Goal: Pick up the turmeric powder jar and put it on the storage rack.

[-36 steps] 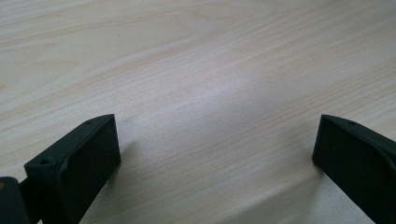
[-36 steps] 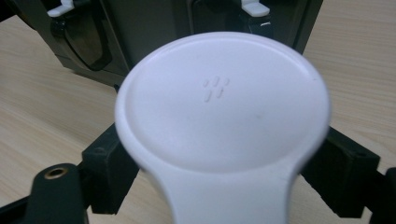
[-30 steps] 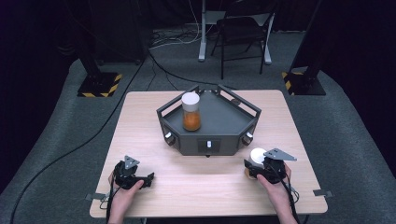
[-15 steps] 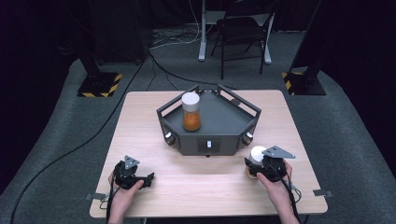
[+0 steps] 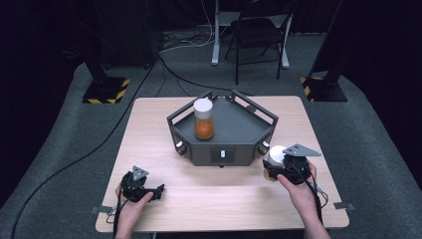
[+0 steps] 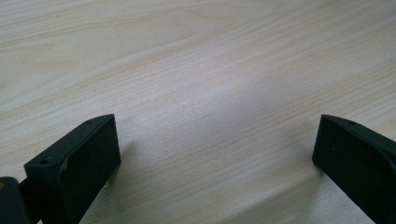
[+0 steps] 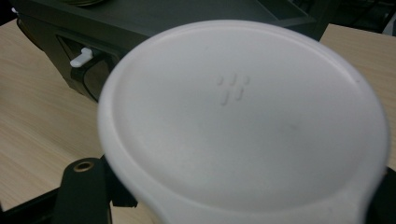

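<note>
I am holding a white-lidded jar (image 5: 274,160) in my right gripper (image 5: 281,167), jaws closed on it, at the near right of the wooden table (image 5: 149,129). In the high view the jar is sitting just off the front right corner of the dark tray (image 5: 234,124), its white lid (image 7: 243,126) facing up and a little orange showing beneath it. In the right gripper view that lid is crowding the picture, a small embossed mark near its middle, with the tray's front wall and a white switch (image 7: 80,58) behind it at the upper left. Whether the jar's base is touching the table I cannot tell.

My left gripper (image 5: 144,189) is resting at the near left of the table, well apart from the tray. In the left gripper view its two black jaws are standing wide, with bare wood between them.

On the tray a second jar (image 5: 203,119) is standing upright toward the left rear, with orange contents and a white lid.
</note>
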Action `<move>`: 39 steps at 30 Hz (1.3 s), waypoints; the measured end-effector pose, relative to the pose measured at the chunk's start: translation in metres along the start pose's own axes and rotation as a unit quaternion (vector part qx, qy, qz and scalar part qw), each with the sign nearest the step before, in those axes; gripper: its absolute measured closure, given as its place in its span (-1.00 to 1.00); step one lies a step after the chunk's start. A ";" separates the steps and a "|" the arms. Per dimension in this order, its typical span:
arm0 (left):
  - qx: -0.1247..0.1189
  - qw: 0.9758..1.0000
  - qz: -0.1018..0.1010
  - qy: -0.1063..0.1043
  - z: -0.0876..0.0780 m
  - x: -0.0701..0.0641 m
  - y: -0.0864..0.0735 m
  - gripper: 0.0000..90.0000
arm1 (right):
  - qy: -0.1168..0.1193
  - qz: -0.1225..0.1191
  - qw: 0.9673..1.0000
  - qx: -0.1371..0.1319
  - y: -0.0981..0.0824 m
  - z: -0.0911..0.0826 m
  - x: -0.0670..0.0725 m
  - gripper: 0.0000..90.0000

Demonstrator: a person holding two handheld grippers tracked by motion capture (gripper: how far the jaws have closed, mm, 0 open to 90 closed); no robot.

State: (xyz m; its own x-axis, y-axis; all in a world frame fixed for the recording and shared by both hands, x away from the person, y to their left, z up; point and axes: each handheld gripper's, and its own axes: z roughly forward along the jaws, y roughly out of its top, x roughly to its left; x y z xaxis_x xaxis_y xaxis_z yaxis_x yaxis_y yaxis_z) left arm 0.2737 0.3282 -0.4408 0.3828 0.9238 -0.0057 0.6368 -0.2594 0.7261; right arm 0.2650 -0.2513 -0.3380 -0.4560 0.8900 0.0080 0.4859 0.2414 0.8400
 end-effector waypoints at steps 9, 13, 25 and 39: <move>0.000 1.000 0.000 0.000 0.000 0.000 0.000 -1.00 | -0.001 -0.012 1.000 -0.003 0.029 -0.010 0.003 -0.34; 0.000 1.000 0.000 0.000 0.000 0.000 0.000 -1.00 | -0.001 -0.022 1.000 -0.003 0.046 -0.014 0.004 -0.34; 0.000 1.000 0.000 0.000 0.000 0.000 0.000 -1.00 | 0.007 -0.026 0.999 -0.024 0.092 -0.018 0.002 -0.34; 0.000 1.000 0.002 -0.001 0.000 0.001 0.000 -1.00 | 0.003 -0.024 0.999 -0.026 0.127 0.011 0.007 -0.34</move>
State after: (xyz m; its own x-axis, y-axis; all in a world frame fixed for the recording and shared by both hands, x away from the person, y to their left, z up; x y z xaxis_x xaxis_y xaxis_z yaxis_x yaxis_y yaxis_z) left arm 0.2743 0.3286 -0.4408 0.3865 0.9223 -0.0052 0.6357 -0.2623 0.7260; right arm 0.3320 -0.2100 -0.2372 -0.4824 0.8755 -0.0296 0.4246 0.2633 0.8662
